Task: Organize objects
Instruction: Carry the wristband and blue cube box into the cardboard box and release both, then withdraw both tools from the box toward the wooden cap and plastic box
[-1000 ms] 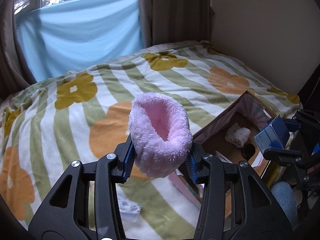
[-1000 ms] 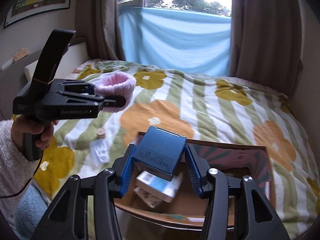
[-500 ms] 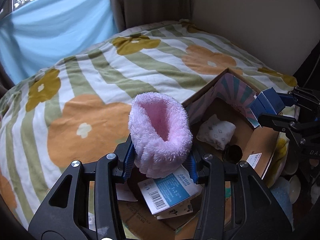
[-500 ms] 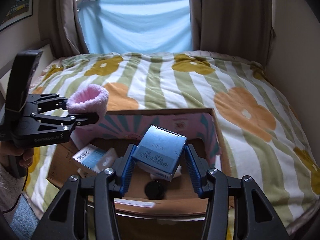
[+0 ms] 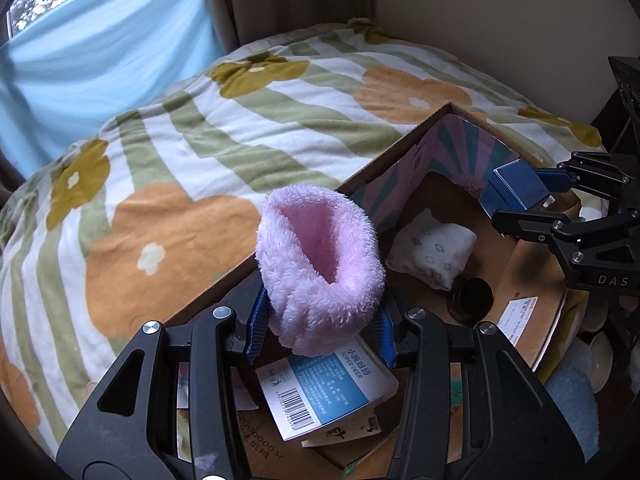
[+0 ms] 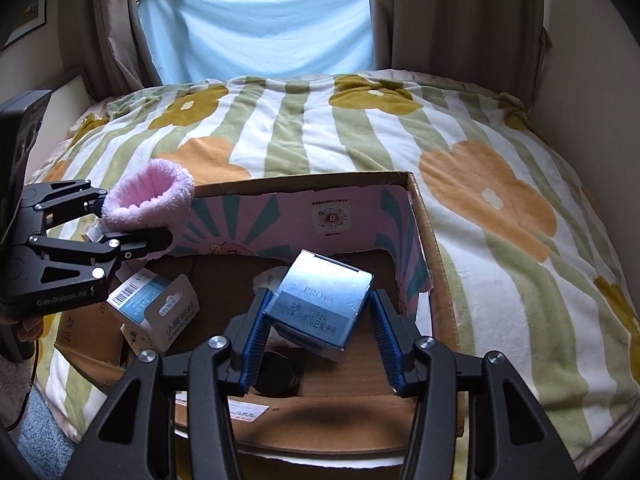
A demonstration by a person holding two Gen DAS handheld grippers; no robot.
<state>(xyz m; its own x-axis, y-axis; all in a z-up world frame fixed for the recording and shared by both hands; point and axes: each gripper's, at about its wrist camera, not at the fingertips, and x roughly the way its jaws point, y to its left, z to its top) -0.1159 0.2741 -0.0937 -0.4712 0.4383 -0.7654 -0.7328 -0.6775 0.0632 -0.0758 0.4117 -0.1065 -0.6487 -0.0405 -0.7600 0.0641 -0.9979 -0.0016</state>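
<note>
**Clerk:** Carton (image 6: 436, 264), cardboard, open-topped, stood at the near edge of the bed with its patterned liner along the far wall. Contents logged: white-and-blue barcoded packet (image 5: 320, 392) at near left, folded patterned cloth (image 5: 434, 254) toward the far side, black round lid (image 5: 470, 300) on the floor of the carton.

**Checker:** And items not yet filed?

**Clerk:** Two, both held above the carton. Left gripper (image 5: 320, 312) was clamped on the pink fluffy cuff (image 5: 320, 264), over the carton's left side. Right gripper (image 6: 316, 328) was closed against the blue box (image 6: 320, 304), tilted, over the middle; its right pad showed a slight gap, so the hold looked loose.

**Checker:** Progress?

**Clerk:** Judged well advanced: three items in, two awaiting release. Flowered blanket (image 6: 360, 128) showed nothing else loose in either view, though the near left of the bed was hidden behind the left gripper.
</note>
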